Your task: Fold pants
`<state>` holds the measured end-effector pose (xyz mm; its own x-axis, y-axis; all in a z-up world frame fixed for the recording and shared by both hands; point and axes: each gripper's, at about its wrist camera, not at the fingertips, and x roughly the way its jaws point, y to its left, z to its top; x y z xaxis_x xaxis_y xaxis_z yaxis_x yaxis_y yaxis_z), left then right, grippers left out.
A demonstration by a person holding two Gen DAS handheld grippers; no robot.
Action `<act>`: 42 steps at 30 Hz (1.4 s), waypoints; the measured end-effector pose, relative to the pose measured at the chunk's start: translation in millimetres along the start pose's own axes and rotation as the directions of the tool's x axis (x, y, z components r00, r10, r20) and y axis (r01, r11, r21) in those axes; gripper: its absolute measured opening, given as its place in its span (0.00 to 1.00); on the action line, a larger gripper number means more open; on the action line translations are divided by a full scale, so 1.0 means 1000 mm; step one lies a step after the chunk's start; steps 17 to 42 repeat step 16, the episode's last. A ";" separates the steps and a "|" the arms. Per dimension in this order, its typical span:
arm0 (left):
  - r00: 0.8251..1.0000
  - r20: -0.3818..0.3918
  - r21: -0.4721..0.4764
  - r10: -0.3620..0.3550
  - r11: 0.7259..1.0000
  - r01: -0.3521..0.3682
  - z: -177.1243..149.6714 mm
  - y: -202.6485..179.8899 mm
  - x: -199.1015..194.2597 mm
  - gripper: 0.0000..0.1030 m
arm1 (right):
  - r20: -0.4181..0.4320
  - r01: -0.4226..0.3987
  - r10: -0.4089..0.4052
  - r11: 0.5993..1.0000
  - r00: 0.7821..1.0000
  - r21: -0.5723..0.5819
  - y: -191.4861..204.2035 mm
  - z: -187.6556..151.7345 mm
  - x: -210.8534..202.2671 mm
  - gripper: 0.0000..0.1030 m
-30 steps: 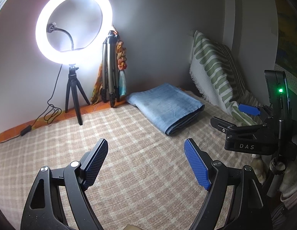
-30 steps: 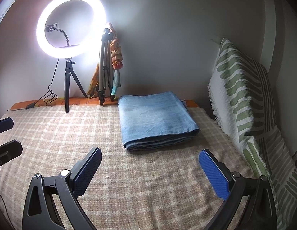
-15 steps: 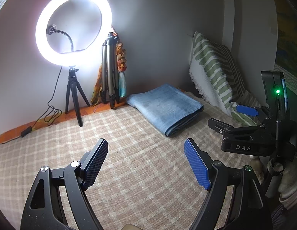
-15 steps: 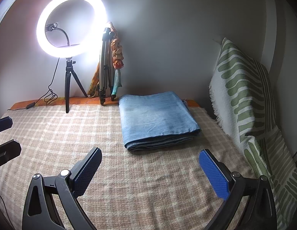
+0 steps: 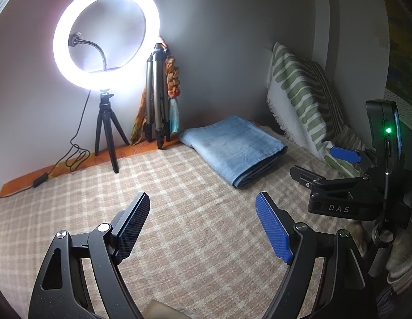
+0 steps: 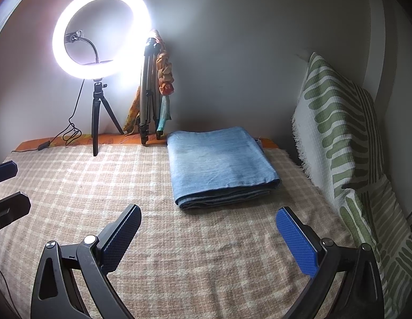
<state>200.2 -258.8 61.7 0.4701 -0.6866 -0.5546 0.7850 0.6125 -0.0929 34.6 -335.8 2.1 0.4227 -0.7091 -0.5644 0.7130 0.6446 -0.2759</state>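
Note:
Light blue denim pants (image 6: 219, 163) lie folded into a flat rectangular stack at the far side of the checked bedspread (image 6: 179, 252); the left wrist view shows the pants (image 5: 232, 147) too. My right gripper (image 6: 208, 228) hovers open just in front of the stack, nothing between its blue pads. My left gripper (image 5: 203, 218) is open too, empty, over bare bedspread (image 5: 179, 239) to the left of and nearer than the pants. The right gripper (image 5: 320, 164) shows from the side at the right edge of the left wrist view.
A lit ring light (image 6: 101, 33) on a small black tripod stands at the far left, its cable trailing on the bed. A folded grey tripod (image 6: 147, 90) with a scarf leans on the wall. A green-striped cushion (image 6: 338, 133) lines the right side.

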 end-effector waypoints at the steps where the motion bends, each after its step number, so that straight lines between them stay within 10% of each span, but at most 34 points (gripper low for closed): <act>1: 1.000 0.004 0.000 0.000 1.000 0.000 0.001 0.000 -0.001 0.80 | 0.000 0.000 0.000 1.000 1.000 -0.002 0.000 0.000 0.000 1.00; 42: 1.000 0.015 0.030 -0.007 1.000 0.007 0.001 -0.002 -0.005 0.80 | -0.005 0.001 -0.001 1.000 1.000 -0.017 0.003 -0.001 0.003 1.00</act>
